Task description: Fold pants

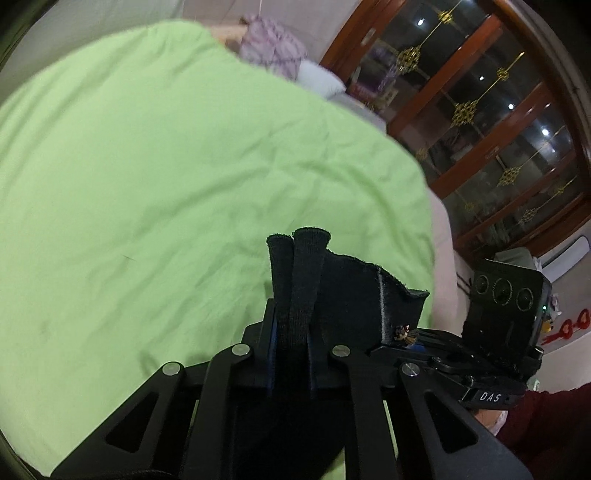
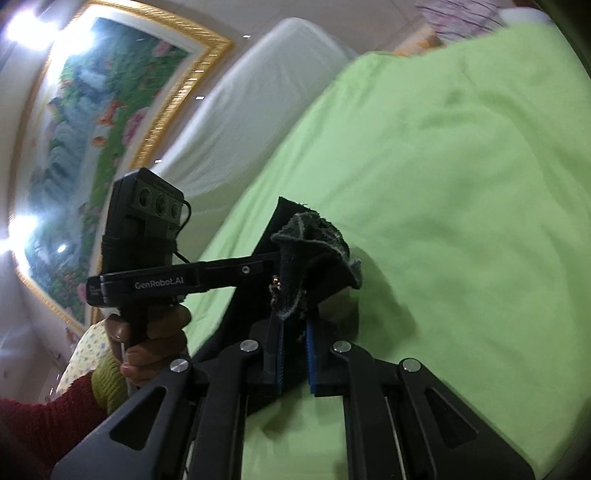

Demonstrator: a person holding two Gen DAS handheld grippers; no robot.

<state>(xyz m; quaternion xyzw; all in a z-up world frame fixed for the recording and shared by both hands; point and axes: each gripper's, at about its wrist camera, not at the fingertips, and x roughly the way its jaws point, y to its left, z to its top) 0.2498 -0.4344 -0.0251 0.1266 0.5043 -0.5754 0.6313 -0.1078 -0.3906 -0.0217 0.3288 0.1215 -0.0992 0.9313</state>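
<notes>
The black pants (image 1: 354, 291) are pinched by the left gripper (image 1: 297, 288) and right gripper (image 2: 295, 295), above the green blanket (image 1: 166, 166).

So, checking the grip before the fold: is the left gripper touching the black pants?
Touching. The left wrist view shows the left gripper shut on the black pants.

Both my fisheye views are bending hard at the edges, corners going black. Ceiling lights (image 2: 27, 24) are blowing out white beside the painting (image 2: 92, 155), and small spots are glinting in the cabinet glass (image 1: 491, 122). The green sheet (image 1: 166, 184) is smearing with motion blur.
</notes>
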